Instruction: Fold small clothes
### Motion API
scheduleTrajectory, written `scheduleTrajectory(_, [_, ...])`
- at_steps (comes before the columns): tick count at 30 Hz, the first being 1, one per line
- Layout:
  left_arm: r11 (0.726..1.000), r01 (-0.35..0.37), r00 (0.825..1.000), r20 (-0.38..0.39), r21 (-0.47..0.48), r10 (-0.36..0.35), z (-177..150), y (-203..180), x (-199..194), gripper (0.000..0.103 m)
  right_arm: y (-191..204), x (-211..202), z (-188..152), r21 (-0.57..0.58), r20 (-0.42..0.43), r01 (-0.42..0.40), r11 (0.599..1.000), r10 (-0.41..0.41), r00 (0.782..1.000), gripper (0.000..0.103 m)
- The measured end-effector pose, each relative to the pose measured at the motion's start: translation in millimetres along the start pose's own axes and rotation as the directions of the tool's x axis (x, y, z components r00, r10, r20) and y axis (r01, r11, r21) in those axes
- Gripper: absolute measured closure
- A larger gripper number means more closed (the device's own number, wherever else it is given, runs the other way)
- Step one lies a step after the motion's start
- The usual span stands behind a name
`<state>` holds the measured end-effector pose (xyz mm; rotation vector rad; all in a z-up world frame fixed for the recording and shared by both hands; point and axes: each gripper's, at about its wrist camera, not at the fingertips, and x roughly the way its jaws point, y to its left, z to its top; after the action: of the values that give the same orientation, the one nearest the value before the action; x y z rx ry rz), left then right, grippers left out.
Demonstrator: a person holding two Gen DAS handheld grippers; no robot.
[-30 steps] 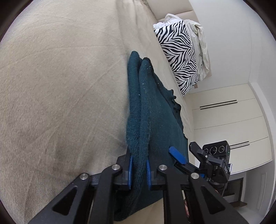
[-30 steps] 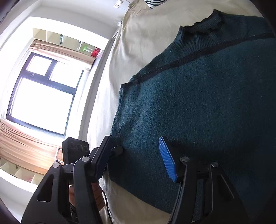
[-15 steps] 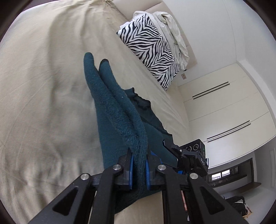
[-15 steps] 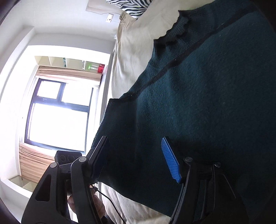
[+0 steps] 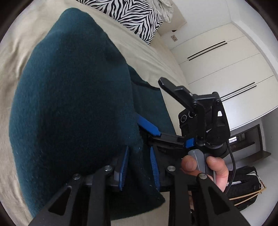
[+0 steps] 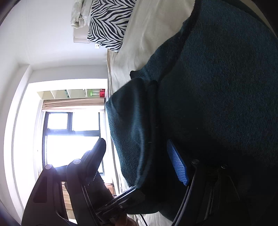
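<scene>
A dark teal knit sweater (image 5: pixel 73 104) lies on the beige bed. My left gripper (image 5: pixel 139 166) is shut on a doubled fold of the sweater and holds it lifted over the rest of the garment. My right gripper (image 6: pixel 139 160) is open, its blue pad (image 6: pixel 177 163) resting on the sweater body (image 6: pixel 217 87), its other finger off the garment's edge. The lifted fold (image 6: pixel 128 125) hangs between its fingers. The right gripper also shows in the left wrist view (image 5: pixel 191 121), with a hand on its grip.
The beige bed sheet (image 5: pixel 10 52) spreads all around. A zebra-striped pillow (image 5: pixel 139 19) and a crumpled white cloth (image 6: pixel 80 15) sit at the bed head. White wardrobe doors (image 5: pixel 225 60) stand to the right; a bright window (image 6: pixel 69 139) lies to the left.
My left gripper has carried the held fold of the sweater up and over toward the right gripper; the fold now hangs large and close. The right gripper stays open on the garment.
</scene>
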<state>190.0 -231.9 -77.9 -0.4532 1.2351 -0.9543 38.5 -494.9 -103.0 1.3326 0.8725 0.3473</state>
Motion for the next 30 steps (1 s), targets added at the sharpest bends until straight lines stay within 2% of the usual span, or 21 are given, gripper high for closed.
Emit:
scheduleTrajectory(1, [1.0, 0.003, 1.0, 0.004, 0.009, -0.003, -2.2, -0.5, -3.1, 0.06, 1.5, -2.3, 0.0, -0.015, -0.006, -0.001, 1.0, 0.0, 1.0, 0.032])
scheduleTrajectory(5, [0.999, -0.004, 0.998, 0.06, 0.045, 0.001, -11.1, 0.0, -33.4, 0.059, 6.2, 24.1, -8.0, -0.064, -0.017, 0.048, 0.997, -0.049, 0.999, 0.031])
scheduleTrajectory(9, [0.997, -0.048, 0.991, 0.124, 0.066, 0.039, -17.3, 8.8, -65.5, 0.059, 14.1, 41.6, -6.3, -0.082, -0.027, 0.093, 0.992, -0.096, 0.995, 0.032])
scheduleTrajectory(11, [0.996, -0.065, 0.989, 0.14, 0.064, 0.055, -22.8, 12.7, -75.4, 0.058, 15.8, 49.5, -4.9, -0.092, -0.031, 0.125, 0.988, -0.128, 0.991, 0.035])
scheduleTrajectory(14, [0.997, -0.068, 0.988, 0.143, 0.036, 0.062, -25.6, 21.8, -78.6, 0.059, 21.2, 59.6, -8.1, -0.126, -0.041, 0.199, 0.972, -0.205, 0.978, 0.052])
scheduleTrajectory(16, [0.998, -0.061, 0.988, 0.146, 0.033, 0.056, -27.1, 22.3, -81.3, 0.058, 26.3, 68.2, -11.2, -0.162, -0.045, 0.261, 0.952, -0.271, 0.961, 0.072])
scheduleTrajectory(17, [0.998, -0.059, 0.988, 0.146, 0.036, 0.053, -27.6, 21.3, -80.8, 0.058, 28.9, 71.4, -13.0, -0.184, -0.047, 0.287, 0.94, -0.3, 0.953, 0.074])
scheduleTrajectory(19, [0.997, -0.058, 0.989, 0.142, 0.045, 0.051, -31.0, 23.1, -84.5, 0.058, 35.6, 72.8, -16.4, -0.236, -0.035, 0.341, 0.91, -0.359, 0.933, 0.087])
scheduleTrajectory(25, [0.996, -0.053, 0.989, 0.141, 0.071, 0.043, -32.3, 7.0, -77.3, 0.051, 52.3, 45.9, -10.5, -0.297, -0.006, 0.384, 0.874, -0.404, 0.915, 0.091])
scheduleTrajectory(30, [0.993, -0.059, 0.99, 0.133, 0.103, 0.045, -25.2, -10.9, -65.4, 0.049, 45.4, 0.6, 7.7, -0.277, 0.052, 0.439, 0.855, -0.443, 0.895, 0.091])
